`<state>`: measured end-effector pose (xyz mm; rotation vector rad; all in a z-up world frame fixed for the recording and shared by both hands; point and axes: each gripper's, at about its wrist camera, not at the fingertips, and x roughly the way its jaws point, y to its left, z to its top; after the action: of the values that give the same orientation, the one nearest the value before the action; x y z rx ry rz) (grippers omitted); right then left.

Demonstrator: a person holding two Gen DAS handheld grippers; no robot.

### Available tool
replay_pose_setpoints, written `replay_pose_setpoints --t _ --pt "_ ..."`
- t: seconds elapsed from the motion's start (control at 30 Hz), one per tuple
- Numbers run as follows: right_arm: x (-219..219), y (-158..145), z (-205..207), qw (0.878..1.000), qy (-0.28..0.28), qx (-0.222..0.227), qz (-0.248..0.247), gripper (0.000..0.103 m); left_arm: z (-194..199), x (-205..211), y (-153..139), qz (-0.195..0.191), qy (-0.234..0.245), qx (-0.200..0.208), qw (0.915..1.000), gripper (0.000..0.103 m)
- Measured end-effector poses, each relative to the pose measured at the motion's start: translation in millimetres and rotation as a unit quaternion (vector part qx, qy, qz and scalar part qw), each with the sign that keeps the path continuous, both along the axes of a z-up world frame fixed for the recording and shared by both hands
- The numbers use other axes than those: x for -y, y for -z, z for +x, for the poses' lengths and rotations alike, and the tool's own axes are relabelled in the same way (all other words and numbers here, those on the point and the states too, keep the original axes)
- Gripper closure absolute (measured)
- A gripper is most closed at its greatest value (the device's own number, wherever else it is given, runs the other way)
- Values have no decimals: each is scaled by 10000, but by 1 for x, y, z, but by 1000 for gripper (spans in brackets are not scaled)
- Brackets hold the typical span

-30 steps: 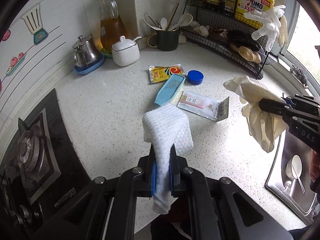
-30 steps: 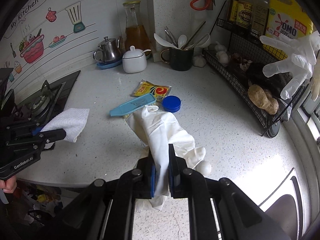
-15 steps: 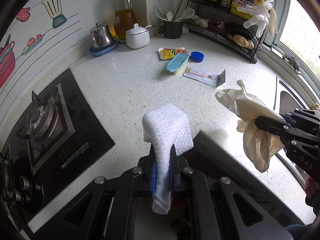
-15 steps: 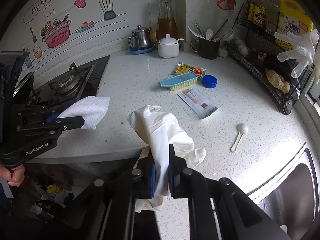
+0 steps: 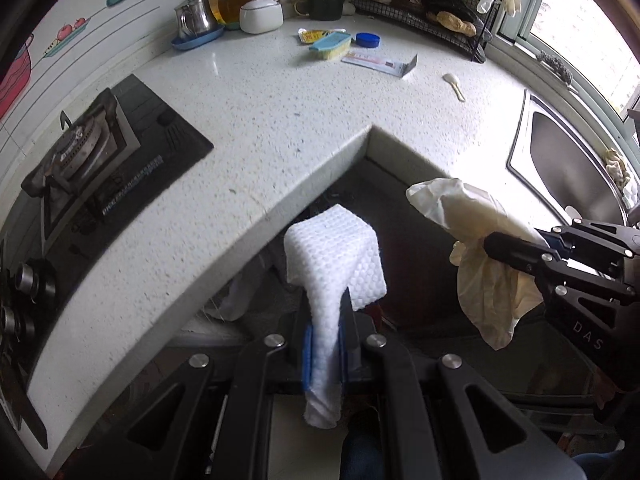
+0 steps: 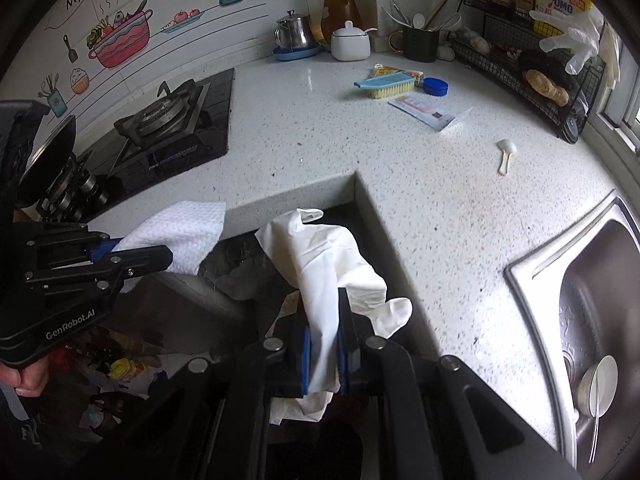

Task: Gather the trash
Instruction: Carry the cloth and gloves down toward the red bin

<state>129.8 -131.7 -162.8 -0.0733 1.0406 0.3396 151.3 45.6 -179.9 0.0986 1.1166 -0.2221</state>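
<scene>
2 sets of jaws clamp a white cloth (image 5: 332, 256) and a glove (image 6: 328, 256) beyond the speckled L-shaped counter (image 5: 280, 120).

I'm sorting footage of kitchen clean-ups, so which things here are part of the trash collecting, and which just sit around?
Part of the job:
- white cloth wipe, clamped in the left gripper
- cream rubber glove, clamped in the right gripper
- torn sachet, yellow packet, blue lid, small plastic spoon, likely next

Just lying about:
- scrub brush
- kettle
- sugar pot
- stove
</scene>
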Motion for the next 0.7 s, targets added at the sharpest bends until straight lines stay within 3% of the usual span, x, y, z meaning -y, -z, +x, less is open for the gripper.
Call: replay_pose_setpoints --t 0.27,0.53,0.7 --pt "12 55 -22 9998 169 -115 58 94 -20 11 81 -53 -48 -507 9987 94" --pt "14 152 -23 9979 94 -615 -200 94 -14 20 186 -10 -3 -771 9970 94" --pt "19 211 -14 9968 116 -696 -364 94 2 25 247 25 37 -834 9965 94"
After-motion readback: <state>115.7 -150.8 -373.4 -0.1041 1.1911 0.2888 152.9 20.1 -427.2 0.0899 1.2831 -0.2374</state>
